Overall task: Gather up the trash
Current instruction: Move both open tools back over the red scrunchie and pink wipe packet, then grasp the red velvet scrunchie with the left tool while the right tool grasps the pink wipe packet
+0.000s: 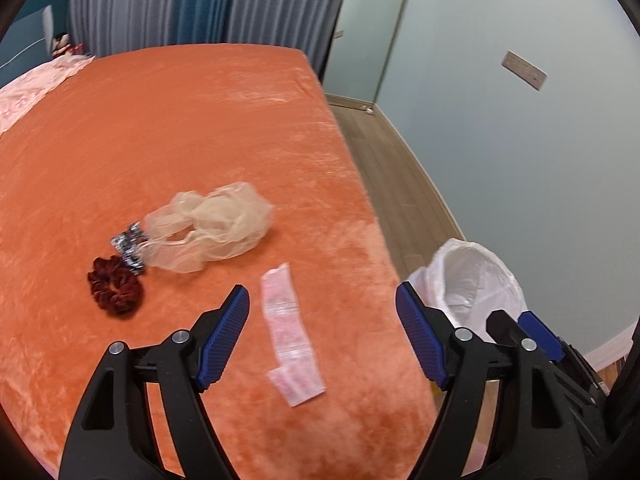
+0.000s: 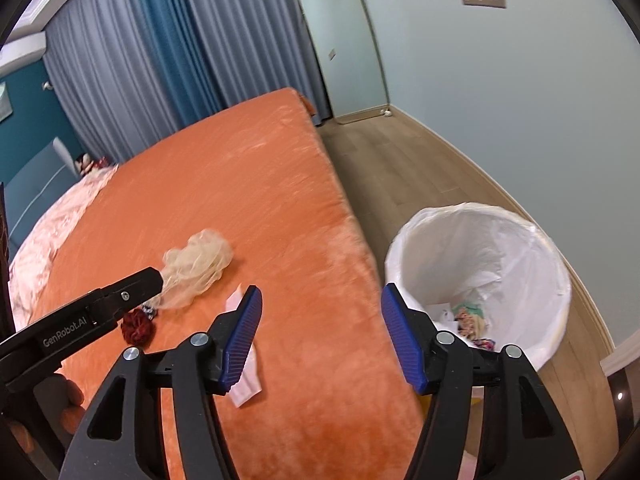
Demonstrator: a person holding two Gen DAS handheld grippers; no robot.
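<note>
The left gripper point(image 1: 322, 336) had its jaws spread wide with nothing clamped; a pink wrapper point(image 1: 290, 336) lay flat on the bed below, in the gap between the 2 blue pads point(image 1: 222, 336) but untouched. The right gripper point(image 2: 320, 340) was likewise apart and empty, hanging over the edge of the bed, with 1 pad covering part of the same wrapper point(image 2: 246, 390) from that view.

Beyond the wrapper on the orange blanket point(image 1: 180, 120) sat a crumpled beige net point(image 1: 212, 224), touching a small black-and-white patterned item point(image 1: 128, 248), and just beside that a dark red scrunchie point(image 1: 116, 288). On the wooden floor point(image 2: 384, 160) just beside the bed stood a bin point(image 2: 480, 272) lined with a white bag, with a few scraps already at its bottom. A mirror point(image 2: 344, 48) leaned against the far wall by the curtains point(image 2: 160, 40).
</note>
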